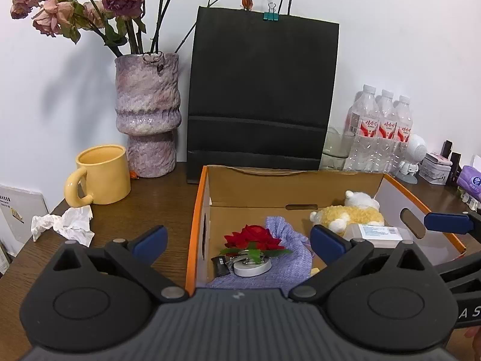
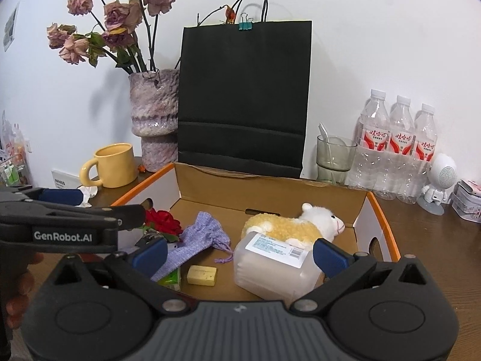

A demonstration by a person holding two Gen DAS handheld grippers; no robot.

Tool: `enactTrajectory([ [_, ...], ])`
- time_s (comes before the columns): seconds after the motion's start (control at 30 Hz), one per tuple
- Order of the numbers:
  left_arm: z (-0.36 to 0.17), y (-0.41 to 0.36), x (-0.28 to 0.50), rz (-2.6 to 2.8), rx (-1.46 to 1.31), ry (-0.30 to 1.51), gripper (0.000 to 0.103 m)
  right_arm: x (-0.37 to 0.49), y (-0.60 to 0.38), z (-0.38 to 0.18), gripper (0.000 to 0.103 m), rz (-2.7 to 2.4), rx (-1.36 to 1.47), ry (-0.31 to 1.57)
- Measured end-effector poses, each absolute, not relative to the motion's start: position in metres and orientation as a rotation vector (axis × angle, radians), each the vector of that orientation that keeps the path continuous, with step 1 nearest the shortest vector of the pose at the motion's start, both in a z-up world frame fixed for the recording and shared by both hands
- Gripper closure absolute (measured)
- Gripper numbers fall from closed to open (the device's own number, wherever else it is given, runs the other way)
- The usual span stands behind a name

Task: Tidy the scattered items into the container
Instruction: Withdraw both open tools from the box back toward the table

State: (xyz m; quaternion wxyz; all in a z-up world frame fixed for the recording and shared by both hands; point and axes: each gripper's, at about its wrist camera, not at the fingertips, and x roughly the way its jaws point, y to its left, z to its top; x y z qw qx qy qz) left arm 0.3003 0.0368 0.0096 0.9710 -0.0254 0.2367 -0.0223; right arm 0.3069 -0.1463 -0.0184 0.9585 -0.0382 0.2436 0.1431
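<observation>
A dark wooden table [image 1: 144, 216] stood against a white wall, crowded with household clutter. Nearest the cameras, the left gripper [image 1: 239, 242] hung over the near-left corner of an orange-edged cardboard box [image 1: 195, 219], its blue-padded fingers spread wide and gripping nothing. Directly past them, inside the box, a red rose [image 1: 254, 237] rested on a round white base [image 1: 252, 268] on a purple knitted pouch [image 1: 288, 258], with a small black object [image 1: 219, 266] touching the base. The right gripper [image 2: 239, 255] hovered over the box's near edge, fingers likewise parted and empty; between them lay a translucent plastic container [image 2: 276, 266] with a white label, tilted against a plush sheep [image 2: 297, 225]. A yellow block [image 2: 202, 275] lay on the box floor just left of the container, and a green packet [image 2: 171, 279] sat partly under the pouch. The left gripper reached in level from the left of the right wrist view, a bare hand [image 2: 18, 294] visible behind it. Outside the box, a crumpled white tissue [image 1: 64, 224] lay on the table to the left, well clear of both grippers. Farther back stood a yellow mug [image 1: 102, 174], a mottled vase [image 1: 148, 114] of dried roses, a black paper bag [image 1: 261, 96] and three water bottles [image 1: 380, 126].
</observation>
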Motion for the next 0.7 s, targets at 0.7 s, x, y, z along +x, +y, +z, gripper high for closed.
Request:
enactTrajectory([
  [0.7,0.009,0.077,0.234,-0.016,-0.027,0.466,0.000,0.242,-0.164,-0.021,0.000,0.320,-0.069,0.478],
])
